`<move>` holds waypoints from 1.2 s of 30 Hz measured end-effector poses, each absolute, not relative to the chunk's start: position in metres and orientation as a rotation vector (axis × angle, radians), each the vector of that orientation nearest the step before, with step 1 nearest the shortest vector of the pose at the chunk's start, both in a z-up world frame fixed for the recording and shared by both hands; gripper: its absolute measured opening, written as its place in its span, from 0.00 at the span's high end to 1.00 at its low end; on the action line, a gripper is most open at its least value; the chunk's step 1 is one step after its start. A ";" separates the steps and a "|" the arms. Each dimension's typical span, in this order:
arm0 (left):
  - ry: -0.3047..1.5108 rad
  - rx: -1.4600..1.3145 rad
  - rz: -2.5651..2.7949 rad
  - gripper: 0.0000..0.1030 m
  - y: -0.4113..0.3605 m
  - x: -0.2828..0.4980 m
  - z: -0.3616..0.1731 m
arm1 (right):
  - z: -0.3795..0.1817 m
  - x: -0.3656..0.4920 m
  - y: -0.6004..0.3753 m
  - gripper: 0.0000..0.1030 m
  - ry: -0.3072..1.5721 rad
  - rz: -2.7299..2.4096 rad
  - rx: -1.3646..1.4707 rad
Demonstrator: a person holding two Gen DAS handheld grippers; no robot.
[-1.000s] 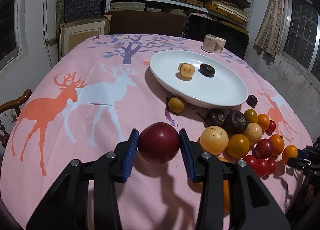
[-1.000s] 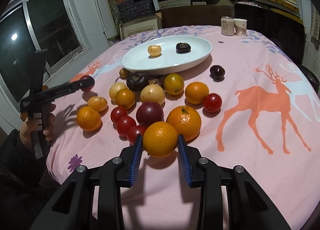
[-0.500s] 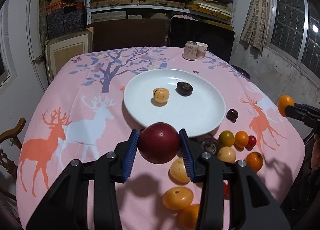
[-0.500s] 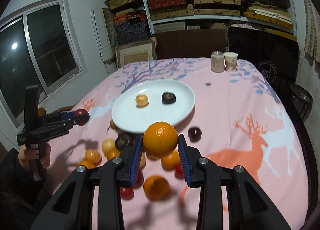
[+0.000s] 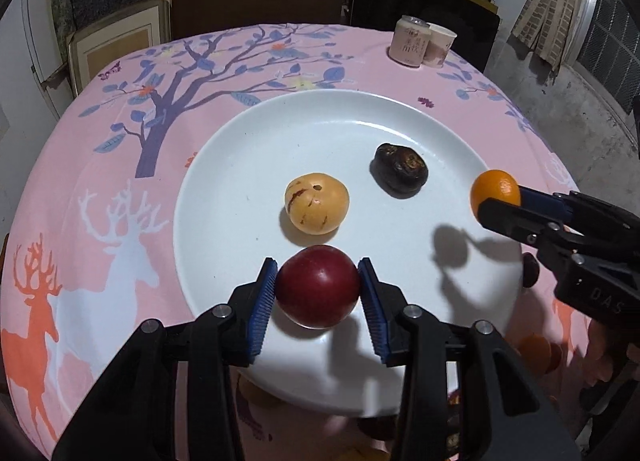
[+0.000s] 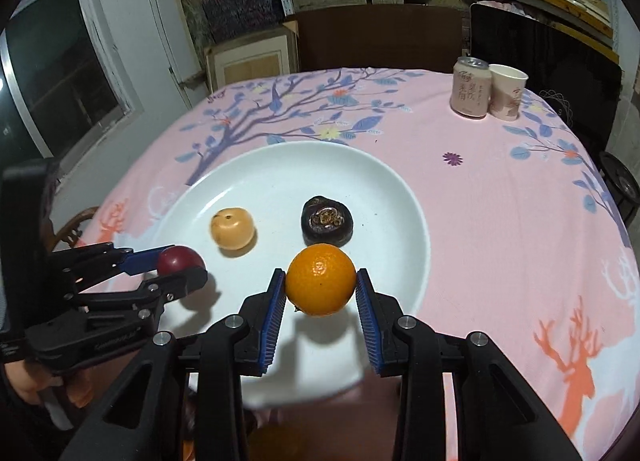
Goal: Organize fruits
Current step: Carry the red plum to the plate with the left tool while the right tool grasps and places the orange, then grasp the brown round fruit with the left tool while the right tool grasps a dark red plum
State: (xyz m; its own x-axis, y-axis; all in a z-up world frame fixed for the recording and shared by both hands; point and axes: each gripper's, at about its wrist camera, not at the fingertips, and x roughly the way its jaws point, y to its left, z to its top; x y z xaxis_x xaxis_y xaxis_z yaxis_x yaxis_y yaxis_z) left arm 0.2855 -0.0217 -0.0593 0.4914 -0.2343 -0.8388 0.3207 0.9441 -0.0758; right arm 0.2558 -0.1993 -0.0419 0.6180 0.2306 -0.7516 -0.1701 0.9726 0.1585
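Red plum [image 5: 318, 287]: pinched between the blue pads of the left tongs [image 5: 319, 303], held above the near part of the white plate [image 5: 224, 165], clear of its floor. Orange mandarin [image 6: 321, 279]: pinched likewise in the right tongs [image 6: 321, 303], above the near right part of the same plate. Ahead of the left tongs, resting on the plate: one yellow-tan fruit [image 5: 317, 203]; ahead of the right tongs, one dark wrinkled fruit [image 6: 327, 220], just beyond the mandarin. Plate stands on a pink deer-print surface [image 6: 500, 197]; far beyond the right tongs, a can [image 6: 470, 87] and paper cup [image 6: 507, 92] touching. Step in hand, by judgement: delivery of both fruits to the plate. Next move calls for lowering each onto bare plate, clear of resting fruit, then spreading the tongs gently, since round fruit may roll.
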 end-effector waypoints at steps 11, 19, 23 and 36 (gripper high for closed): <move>0.891 0.048 -0.341 0.24 0.025 0.251 -0.036 | -0.042 0.212 -0.220 0.44 0.797 0.255 0.178; 0.901 0.250 -0.301 0.24 0.051 0.196 -0.069 | -0.055 0.164 -0.246 0.41 0.709 0.283 0.286; 0.864 0.315 -0.305 0.24 0.036 0.202 -0.073 | -0.056 0.162 -0.251 0.41 0.689 0.277 0.294; 0.904 0.314 -0.424 0.69 0.015 0.219 -0.087 | -0.062 0.165 -0.272 0.41 0.689 0.263 0.366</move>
State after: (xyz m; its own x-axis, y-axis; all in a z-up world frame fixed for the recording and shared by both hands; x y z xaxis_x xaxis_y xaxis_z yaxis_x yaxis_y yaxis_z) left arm 0.2191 0.0150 -0.0868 0.5457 -0.2214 -0.8082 0.4799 0.8732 0.0848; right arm 0.1646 -0.2725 -0.0619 0.7430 0.3529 -0.5687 -0.1148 0.9043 0.4112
